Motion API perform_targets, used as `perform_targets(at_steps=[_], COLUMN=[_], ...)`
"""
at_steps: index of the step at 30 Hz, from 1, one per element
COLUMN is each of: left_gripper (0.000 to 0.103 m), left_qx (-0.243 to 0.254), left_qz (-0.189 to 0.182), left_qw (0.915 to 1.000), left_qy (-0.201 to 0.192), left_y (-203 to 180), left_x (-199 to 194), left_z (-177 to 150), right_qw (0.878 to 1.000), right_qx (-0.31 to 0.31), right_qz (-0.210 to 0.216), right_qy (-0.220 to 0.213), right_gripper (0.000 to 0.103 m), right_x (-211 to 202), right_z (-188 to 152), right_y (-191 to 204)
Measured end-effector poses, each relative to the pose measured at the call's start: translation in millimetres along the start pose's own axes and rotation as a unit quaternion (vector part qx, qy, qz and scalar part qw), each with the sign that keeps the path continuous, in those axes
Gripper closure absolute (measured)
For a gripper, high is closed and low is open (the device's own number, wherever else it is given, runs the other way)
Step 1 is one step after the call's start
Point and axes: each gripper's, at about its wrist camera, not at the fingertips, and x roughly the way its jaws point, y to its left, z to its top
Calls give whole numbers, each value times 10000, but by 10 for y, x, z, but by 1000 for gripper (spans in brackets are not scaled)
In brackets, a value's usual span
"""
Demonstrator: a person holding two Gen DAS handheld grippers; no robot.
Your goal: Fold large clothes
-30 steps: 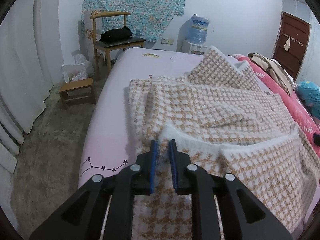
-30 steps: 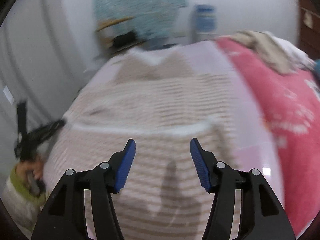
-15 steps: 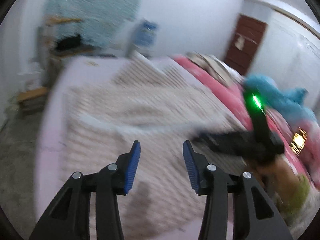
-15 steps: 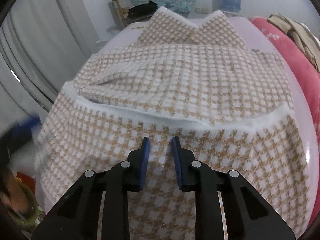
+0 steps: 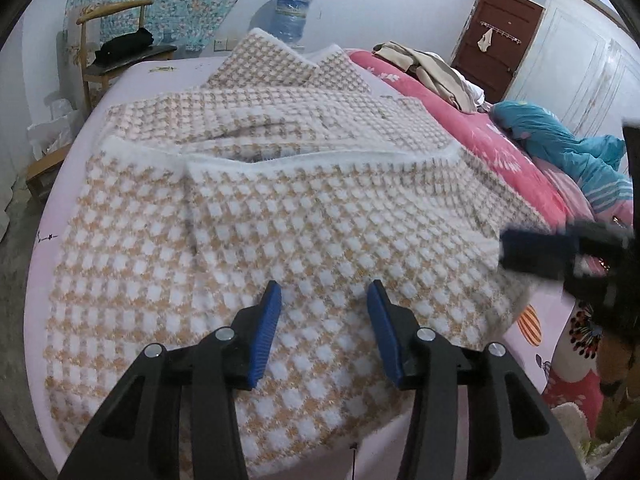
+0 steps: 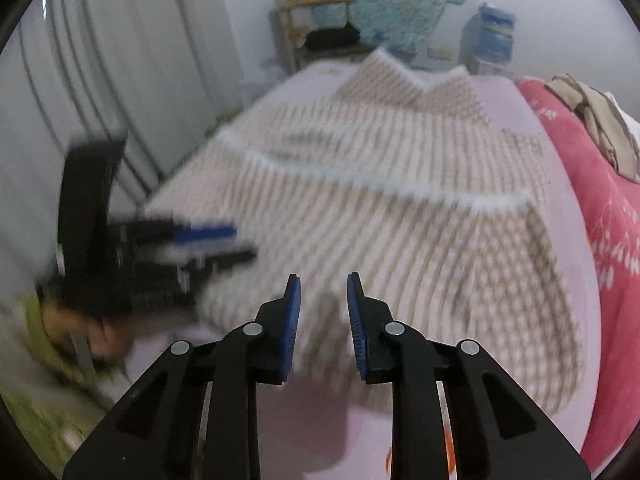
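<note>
A fuzzy tan-and-white houndstooth garment (image 5: 304,208) lies folded across the lilac-sheeted bed (image 5: 132,80), reaching its near edge. Left gripper (image 5: 323,294) and right gripper (image 6: 322,286) hover released, empty. A wooden chair (image 5: 116,40) stands beyond the far corner.

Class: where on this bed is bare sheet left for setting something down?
A bare strip of lilac sheet lies between the checked garment and the bed's left edge; another lies behind its collar, toward the chair. The pink quilt side is crowded with clothes.
</note>
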Motion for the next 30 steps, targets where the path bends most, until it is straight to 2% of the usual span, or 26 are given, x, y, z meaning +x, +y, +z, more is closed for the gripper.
perform_targets(at_steps=[3,4,9,11,12,13,15,18,20,27,30], left_gripper=[58,58,60,60,60,60,60,60,60,60,59], left_qx=[41,78,178,293,337,360,396,484,499,537,543], left_qz=[18,60,238,-85,-395,-656,-820,-395,-360,-291,-299], left_qw=[10000,10000,9995,9988,9977,9965,9957,9975,9979,9978,9978], left_qy=[22,6,-100,-377,-424,-365,-196,331,194,244,244], left_y=[-5,8,-22,-71,-101,-126,-162,-183,-182,-234,-238], left_x=[19,25,-107,-307,-400,-433,-413,-158,-145,-133,-135], left_z=[6,23,78,79,65,41,-47,-213,-263,-246,-249], right_qw=[9994,9997,9995,9995,9994,9993,9989,9986,9986,9987,9985], right_qx=[97,165,284,292,328,373,457,511,511,215,319], right_qz=[-149,-101,-48,-34,-5,28,89,130,98,-409,-454], right_qy=[280,139,106,81,74,60,25,-1,4,-194,3], right_gripper=[81,81,81,81,81,81,81,81,81,80,77], right_x=[236,236,247,260,263,267,261,191,171,-64,46], right_z=[-194,-222,-210,-222,-222,-223,-257,-284,-273,-300,-397], right_y=[-23,-41,-65,-73,-81,-100,-127,-138,-129,-45,-102])
